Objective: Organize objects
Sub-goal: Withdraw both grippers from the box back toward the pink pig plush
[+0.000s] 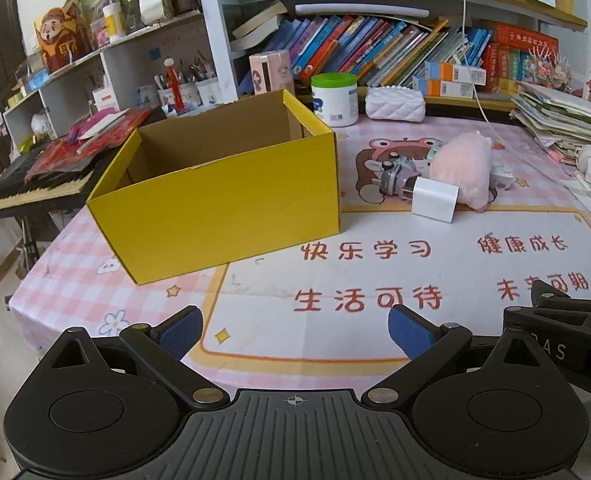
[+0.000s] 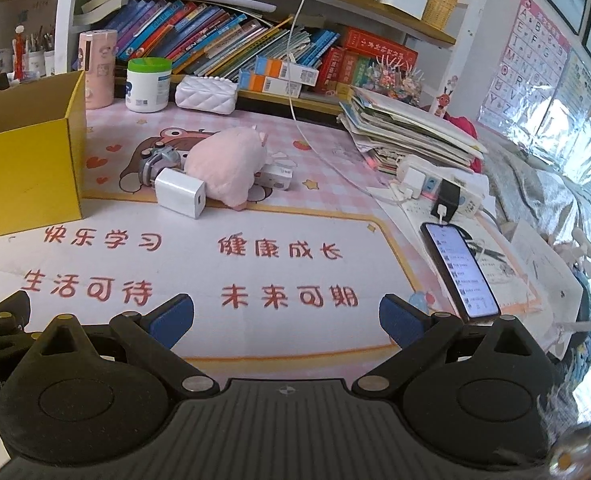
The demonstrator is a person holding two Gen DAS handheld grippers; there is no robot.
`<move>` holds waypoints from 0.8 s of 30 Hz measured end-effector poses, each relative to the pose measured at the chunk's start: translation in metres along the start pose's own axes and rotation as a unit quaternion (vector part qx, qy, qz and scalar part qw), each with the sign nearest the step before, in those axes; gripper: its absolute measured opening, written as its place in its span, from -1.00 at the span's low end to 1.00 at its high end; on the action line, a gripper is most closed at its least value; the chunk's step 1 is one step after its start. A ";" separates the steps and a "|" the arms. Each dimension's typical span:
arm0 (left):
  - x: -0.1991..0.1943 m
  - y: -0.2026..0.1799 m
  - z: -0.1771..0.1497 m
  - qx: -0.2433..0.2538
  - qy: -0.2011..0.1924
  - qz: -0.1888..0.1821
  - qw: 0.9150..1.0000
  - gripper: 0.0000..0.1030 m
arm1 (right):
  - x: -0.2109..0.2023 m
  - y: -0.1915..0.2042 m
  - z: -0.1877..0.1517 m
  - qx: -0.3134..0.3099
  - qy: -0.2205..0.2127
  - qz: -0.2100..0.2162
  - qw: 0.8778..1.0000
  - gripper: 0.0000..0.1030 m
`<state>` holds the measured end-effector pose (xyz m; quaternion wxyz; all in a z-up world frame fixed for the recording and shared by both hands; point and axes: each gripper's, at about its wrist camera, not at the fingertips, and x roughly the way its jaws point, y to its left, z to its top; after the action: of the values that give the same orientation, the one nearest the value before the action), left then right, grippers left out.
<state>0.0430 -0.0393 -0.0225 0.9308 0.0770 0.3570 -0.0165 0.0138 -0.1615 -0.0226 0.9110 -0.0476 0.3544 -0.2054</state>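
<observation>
An open yellow cardboard box [image 1: 223, 196] stands on the pink desk mat [image 1: 375, 272], left of centre; it also shows in the right wrist view [image 2: 27, 168]. To its right lies a small pile: a pink plush toy [image 1: 463, 168] [image 2: 227, 164], a white charger cube [image 1: 435, 200] [image 2: 179, 194], a grey metal gadget [image 1: 395, 178] [image 2: 157, 164] and a small white box [image 2: 277, 176] behind the plush. My left gripper [image 1: 295, 328] is open and empty near the mat's front edge. My right gripper [image 2: 287, 318] is open and empty beside it.
A green-lidded white jar [image 1: 335, 98], a white quilted case [image 1: 395, 104] and a pink canister [image 1: 269, 70] stand at the back under bookshelves. A paper stack [image 2: 407, 128], a power strip [image 2: 435, 184] and a charging phone [image 2: 461, 270] lie right. A keyboard [image 1: 35, 188] sits left.
</observation>
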 end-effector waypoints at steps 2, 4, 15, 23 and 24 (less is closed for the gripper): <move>0.005 -0.005 0.004 -0.002 0.002 0.001 1.000 0.95 | 0.006 -0.003 0.004 -0.003 0.001 0.001 1.000 0.95; 0.009 -0.010 0.008 -0.004 0.004 0.002 1.000 0.95 | 0.014 -0.006 0.009 -0.006 0.002 0.003 1.000 0.94; 0.033 -0.035 0.031 -0.021 0.011 0.007 1.000 0.95 | 0.054 -0.022 0.036 -0.022 0.003 0.021 1.000 0.94; 0.048 -0.049 0.043 -0.036 0.017 0.027 0.999 0.95 | 0.083 -0.031 0.053 -0.035 0.001 0.050 0.998 0.94; 0.050 -0.050 0.044 -0.038 0.018 0.029 0.999 0.95 | 0.086 -0.030 0.055 -0.037 0.002 0.054 0.998 0.94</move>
<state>0.1049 -0.0941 -0.0298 0.9267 0.0522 0.3713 0.0255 0.0969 -0.2275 -0.0284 0.9179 -0.0613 0.3654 -0.1424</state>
